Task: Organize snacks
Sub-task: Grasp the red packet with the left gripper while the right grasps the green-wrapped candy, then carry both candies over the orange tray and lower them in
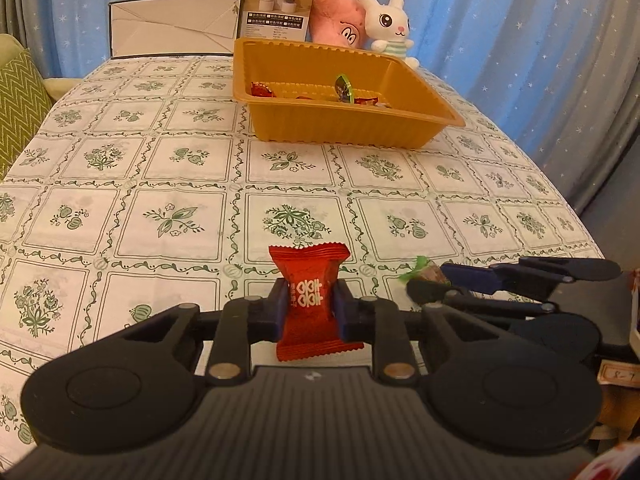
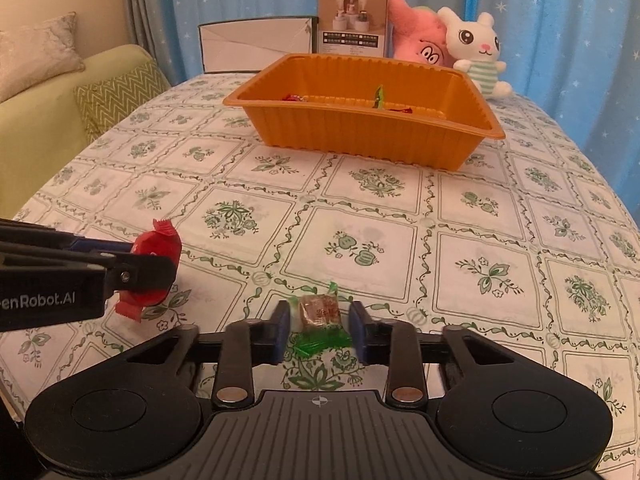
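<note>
A desk (image 1: 160,168) under a white cloth printed with green flower squares fills both views, with blue star-dotted curtains (image 1: 500,20) hanging behind its far edge and a green sofa (image 2: 48,112) with a zigzag cushion off its left edge. Along the far edge stand a flat white box (image 1: 172,28), a small printed carton (image 1: 280,4), a pink plush toy (image 1: 340,16) and a white plush rabbit (image 1: 388,24). Just in front of them, toward the far right corner, sits an orange tray (image 2: 360,132) with ribbed walls, and a few wrapped sweets lie on its floor. Near the desk's front edge the left gripper (image 1: 310,312) has its jaws pinching a red snack packet (image 1: 310,300) with white characters, held upright, its crimped ends sticking out above and below the jaws. Just beside it on the right, the right gripper (image 2: 320,330) has a small brown candy in a clear wrapper with green ends (image 2: 320,316) between its jaws; a narrow gap shows on each side in the right wrist view, so I cannot tell whether the pads press on it, and it sits low over the cloth.
</note>
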The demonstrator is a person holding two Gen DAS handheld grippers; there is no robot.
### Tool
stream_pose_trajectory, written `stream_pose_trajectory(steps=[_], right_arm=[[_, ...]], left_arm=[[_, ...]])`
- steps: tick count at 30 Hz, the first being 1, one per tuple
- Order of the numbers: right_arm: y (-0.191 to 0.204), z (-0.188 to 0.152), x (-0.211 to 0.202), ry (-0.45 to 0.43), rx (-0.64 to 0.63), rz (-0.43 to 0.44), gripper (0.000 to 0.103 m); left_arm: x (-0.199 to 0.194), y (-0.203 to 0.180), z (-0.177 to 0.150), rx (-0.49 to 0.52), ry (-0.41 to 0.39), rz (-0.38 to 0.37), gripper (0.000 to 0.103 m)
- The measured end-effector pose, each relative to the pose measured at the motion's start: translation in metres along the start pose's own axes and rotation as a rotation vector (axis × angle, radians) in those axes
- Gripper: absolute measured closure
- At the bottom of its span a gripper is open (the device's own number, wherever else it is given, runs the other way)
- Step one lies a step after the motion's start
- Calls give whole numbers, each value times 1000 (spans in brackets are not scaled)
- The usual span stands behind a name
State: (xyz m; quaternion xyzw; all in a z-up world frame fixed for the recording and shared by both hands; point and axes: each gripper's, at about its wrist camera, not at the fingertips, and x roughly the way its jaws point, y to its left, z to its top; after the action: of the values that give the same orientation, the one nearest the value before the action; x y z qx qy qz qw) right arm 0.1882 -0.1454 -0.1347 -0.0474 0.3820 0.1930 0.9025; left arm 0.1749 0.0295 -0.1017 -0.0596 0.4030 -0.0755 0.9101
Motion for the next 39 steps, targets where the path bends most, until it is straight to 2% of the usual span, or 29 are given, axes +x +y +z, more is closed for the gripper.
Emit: stream_pose_trajectory(steps=[12,29,39], right_arm=[[-3,3,-19,1,54,-32,81],[-9,8,-73,-76,110,-45,81],[-23,20,-90,-119,137,-67,81]], left_arm=[[-10,-8,-1,4,-8,-5,82],[-52,-32,12,43,-63,1,82],[-54,-37,24,40,-93,-25,82]])
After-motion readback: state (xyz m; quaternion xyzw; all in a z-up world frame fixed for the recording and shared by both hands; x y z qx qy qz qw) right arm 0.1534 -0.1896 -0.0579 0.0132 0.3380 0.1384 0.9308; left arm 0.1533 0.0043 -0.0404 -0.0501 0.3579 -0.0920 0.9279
